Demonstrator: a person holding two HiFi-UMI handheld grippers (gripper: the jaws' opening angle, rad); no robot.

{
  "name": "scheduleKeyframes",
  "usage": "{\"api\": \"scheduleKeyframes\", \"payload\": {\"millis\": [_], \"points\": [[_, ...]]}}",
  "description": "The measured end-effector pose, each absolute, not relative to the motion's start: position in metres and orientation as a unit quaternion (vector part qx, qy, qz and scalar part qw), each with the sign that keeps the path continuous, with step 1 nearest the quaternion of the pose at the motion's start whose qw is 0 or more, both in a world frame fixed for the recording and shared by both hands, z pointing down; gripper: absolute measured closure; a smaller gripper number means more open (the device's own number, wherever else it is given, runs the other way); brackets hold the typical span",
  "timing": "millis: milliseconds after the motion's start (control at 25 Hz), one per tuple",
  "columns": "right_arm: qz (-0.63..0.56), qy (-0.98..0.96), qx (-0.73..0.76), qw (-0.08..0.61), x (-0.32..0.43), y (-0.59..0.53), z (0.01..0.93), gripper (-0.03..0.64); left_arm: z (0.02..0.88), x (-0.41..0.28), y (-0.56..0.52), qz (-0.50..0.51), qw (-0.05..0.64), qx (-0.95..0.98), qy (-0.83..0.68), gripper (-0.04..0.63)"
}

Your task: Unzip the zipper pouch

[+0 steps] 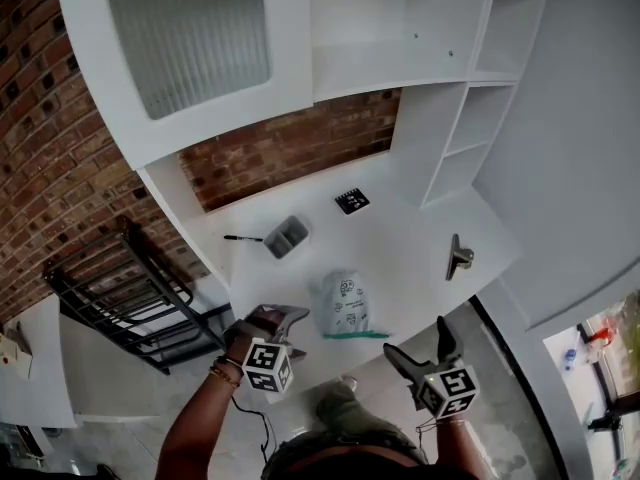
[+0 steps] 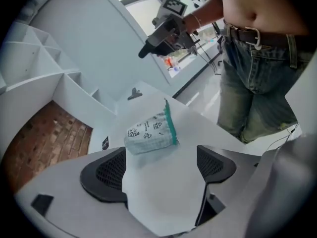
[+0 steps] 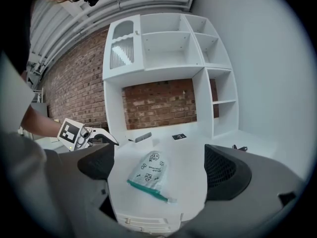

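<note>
Left gripper (image 1: 296,330) and right gripper (image 1: 420,343) hanging spread beside the zipper pouch (image 1: 343,306).
I am holding both grippers with their black, mesh-textured jaws wide apart and empty, one on each side of the pouch and neither touching it. The pouch is lying flat near the front edge of the smooth white desk (image 1: 400,258). It is soft, rounded, pale fabric printed with small dark doodles, its teal zipper strip facing me.

A red brick wall (image 1: 45,118) runs along the left and also shows behind a white desk-and-shelf unit (image 1: 360,63), whose left door holds a ribbed frosted glass panel (image 1: 190,33). A black metal rack (image 1: 120,283) stands on the pale grey floor (image 1: 100,388) left of it; a plain white wall (image 1: 580,118) closes the right.
</note>
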State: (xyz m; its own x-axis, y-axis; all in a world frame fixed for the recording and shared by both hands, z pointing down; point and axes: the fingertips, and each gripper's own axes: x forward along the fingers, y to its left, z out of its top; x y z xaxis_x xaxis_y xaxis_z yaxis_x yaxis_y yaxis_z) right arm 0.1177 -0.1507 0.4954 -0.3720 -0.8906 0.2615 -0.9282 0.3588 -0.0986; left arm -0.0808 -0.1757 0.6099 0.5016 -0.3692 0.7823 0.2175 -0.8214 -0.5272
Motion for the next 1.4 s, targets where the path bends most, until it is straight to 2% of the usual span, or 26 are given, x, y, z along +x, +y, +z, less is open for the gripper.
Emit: {"api": "scheduleKeyframes", "payload": {"millis": [80, 160, 200, 440, 760, 1120, 1240, 1320, 1400], "points": [[0.119, -0.813, 0.564, 0.078, 0.129, -0.164, 0.497, 0.054, 0.621, -0.072, -0.187, -0.513, 0.334, -0.791, 0.004, 0.164], [0.13, -0.807, 0.572, 0.072, 0.138, -0.173, 0.499, 0.054, 0.631, -0.064, -0.197, -0.529, 0.387, -0.754, -0.039, 0.231], [0.135, -0.804, 0.575, 0.07, 0.143, -0.177, 0.5, 0.054, 0.637, -0.059, -0.201, -0.534, 0.403, -0.741, -0.059, 0.241], [0.145, -0.791, 0.59, 0.073, 0.163, -0.197, 0.506, 0.054, 0.667, -0.038, -0.208, -0.538, 0.411, -0.718, -0.16, 0.258], [0.164, -0.778, 0.601, 0.077, 0.184, -0.214, 0.522, 0.054, 0.695, -0.029, -0.204, -0.539, 0.367, -0.72, -0.239, 0.344], [0.161, -0.78, 0.6, 0.078, 0.191, -0.232, 0.522, 0.055, 0.719, -0.033, -0.204, -0.567, 0.294, -0.712, -0.293, 0.369], [0.164, -0.779, 0.6, 0.077, 0.195, -0.236, 0.523, 0.055, 0.718, -0.035, -0.204, -0.574, 0.265, -0.719, -0.29, 0.432], [0.165, -0.779, 0.6, 0.079, 0.197, -0.238, 0.524, 0.055, 0.716, -0.032, -0.208, -0.571, 0.264, -0.73, -0.266, 0.524], [0.166, -0.78, 0.598, 0.08, 0.197, -0.24, 0.526, 0.055, 0.712, -0.026, -0.208, -0.567, 0.247, -0.748, -0.242, 0.55]]}}
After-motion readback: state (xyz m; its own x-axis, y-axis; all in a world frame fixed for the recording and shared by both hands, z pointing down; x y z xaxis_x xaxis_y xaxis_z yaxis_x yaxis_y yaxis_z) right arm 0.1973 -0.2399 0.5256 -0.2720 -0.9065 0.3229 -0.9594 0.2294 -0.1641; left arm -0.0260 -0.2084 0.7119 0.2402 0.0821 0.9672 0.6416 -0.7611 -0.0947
